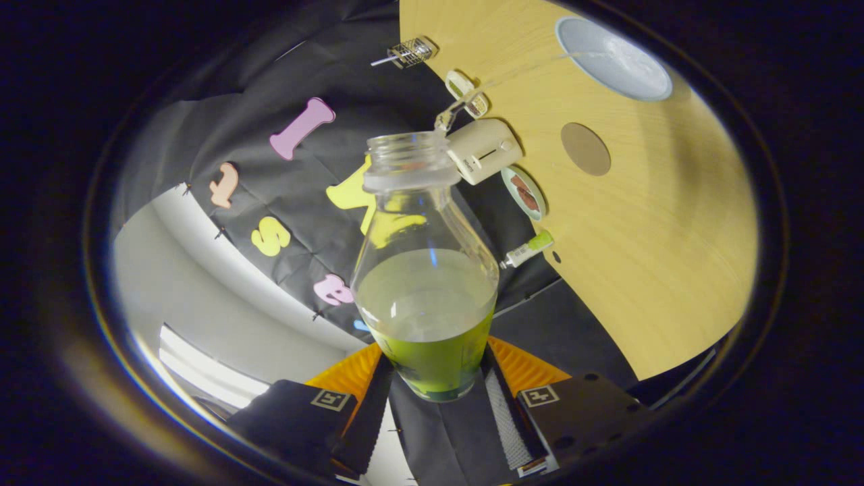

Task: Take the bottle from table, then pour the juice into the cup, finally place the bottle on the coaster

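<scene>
Gripper view: the claw [437, 388] is pinching the bottle [425, 283] near its base, one finger pressed on each side of the glass. The bottle is clear, has no cap on its mouth, and it holds green juice [432, 337] in the lower part. It is lifted in the air, away from the table [648, 270], and the whole scene looks rotated, so the wooden table stands steep beside the bottle and the juice surface lies slanted across the glass.

Beyond the bottle mouth, on the table, there is a pale round cup [613, 57], seen from above, well apart from the bottle. Between the cup and the claw lies a brown round coaster [585, 148], with nothing on it. Along the table edge, near the bottle neck, stand a small cream toaster [483, 151], a round tin [524, 193], a little tube with green cap [528, 251] and some small packets [466, 92]. A wire basket [410, 52] sits farther along the same edge, near the black cloth wall [270, 196]
</scene>
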The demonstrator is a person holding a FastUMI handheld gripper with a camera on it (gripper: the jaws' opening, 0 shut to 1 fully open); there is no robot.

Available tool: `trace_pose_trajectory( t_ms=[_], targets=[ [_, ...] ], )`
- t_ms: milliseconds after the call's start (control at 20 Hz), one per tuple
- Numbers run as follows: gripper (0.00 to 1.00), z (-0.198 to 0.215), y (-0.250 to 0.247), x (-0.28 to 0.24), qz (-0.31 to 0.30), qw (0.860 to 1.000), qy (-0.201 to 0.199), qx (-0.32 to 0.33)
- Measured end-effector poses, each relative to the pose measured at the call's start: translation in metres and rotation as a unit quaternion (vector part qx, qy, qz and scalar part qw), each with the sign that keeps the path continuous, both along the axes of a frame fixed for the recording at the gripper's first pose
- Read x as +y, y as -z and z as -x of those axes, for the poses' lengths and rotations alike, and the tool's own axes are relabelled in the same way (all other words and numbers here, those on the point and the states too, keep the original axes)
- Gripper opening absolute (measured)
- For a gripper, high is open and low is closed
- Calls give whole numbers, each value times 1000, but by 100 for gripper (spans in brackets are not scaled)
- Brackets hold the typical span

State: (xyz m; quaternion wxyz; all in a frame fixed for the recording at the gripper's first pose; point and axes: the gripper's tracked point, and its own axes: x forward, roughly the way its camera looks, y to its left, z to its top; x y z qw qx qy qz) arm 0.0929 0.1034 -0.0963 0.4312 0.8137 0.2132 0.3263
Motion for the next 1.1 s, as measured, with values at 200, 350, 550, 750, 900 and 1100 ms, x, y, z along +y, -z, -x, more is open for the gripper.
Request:
trace_pose_trajectory(
  t_ms=[200,350,550,750,900,1100],
  targets=[
    [76,-1,-4,-2,-8,1000,0,2],
    [76,1,-4,-1,-6,1000,-3,4],
    [76,1,-5,0,-12,1000,-8,7],
    [76,-1,-6,-1,-13,1000,-8,11],
    [76,-3,-6,1,-10,1000,-11,12],
    [76,0,-6,4,31,999,-13,4]
  ],
)
